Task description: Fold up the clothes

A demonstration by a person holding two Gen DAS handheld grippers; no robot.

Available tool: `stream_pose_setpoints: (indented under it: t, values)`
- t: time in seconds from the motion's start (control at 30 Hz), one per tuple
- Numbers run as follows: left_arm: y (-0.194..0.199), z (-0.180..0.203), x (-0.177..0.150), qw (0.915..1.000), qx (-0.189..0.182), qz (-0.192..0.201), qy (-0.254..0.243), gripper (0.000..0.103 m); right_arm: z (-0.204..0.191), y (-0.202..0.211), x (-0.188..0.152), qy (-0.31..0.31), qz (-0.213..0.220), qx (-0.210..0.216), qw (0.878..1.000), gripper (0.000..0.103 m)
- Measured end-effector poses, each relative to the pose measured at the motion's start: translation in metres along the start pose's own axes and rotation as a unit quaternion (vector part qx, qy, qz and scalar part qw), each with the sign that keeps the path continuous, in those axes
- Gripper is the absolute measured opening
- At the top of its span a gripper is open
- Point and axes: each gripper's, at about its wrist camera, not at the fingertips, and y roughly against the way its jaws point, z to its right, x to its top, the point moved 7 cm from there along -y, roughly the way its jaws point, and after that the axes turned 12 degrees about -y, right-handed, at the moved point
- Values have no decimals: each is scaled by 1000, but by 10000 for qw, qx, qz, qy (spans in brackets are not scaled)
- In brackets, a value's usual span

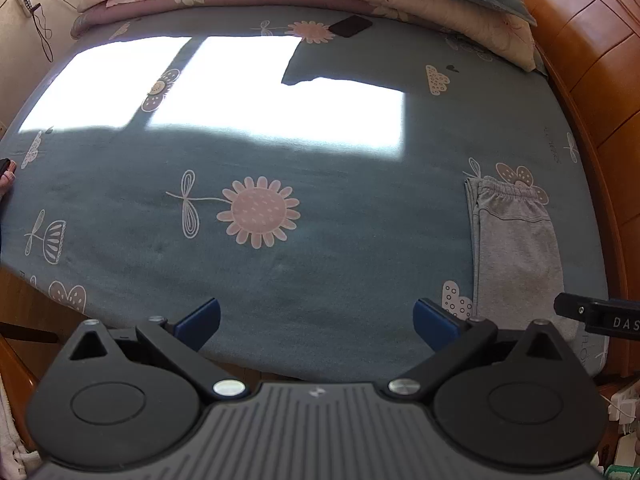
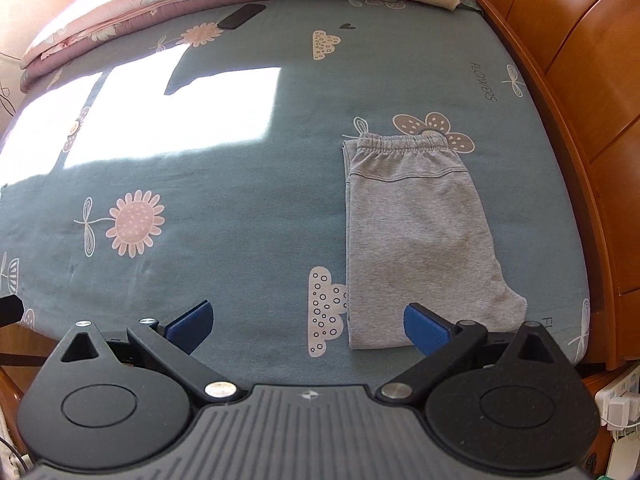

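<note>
One folded pair of trousers lies near the bed's wooden side, open sheet leftward; both claws, left claw and right claw, released, empty.

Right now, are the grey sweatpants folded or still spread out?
Folded. The grey sweatpants lie flat on the bed sheet as one narrow strip, a doubled edge along one side, waistband at the far end, both grippers clear.
</note>
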Motion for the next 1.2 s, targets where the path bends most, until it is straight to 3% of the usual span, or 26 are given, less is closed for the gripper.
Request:
stream_pose_setpoints:
  t: [0.17, 0.43, 0.77, 1.2]
  values:
    - [10, -7, 13, 9999, 64, -45, -111, 102, 0, 16, 14, -208, 105, -7, 9997, 103]
    - [-14, -21, 38, 9979, 88, -96, -627, 102, -31, 4, 21, -291, 273, -303, 9987, 103]
    - [-37, -42, 52, 9959, 27, -417, -802, 102, -71, 11, 21, -182, 343, -666, 9970, 103]
    - [-28, -41, 51, 9963, 114, -627, -580, 102, -80, 18, 32, 5, 271, -341, 9991, 103]
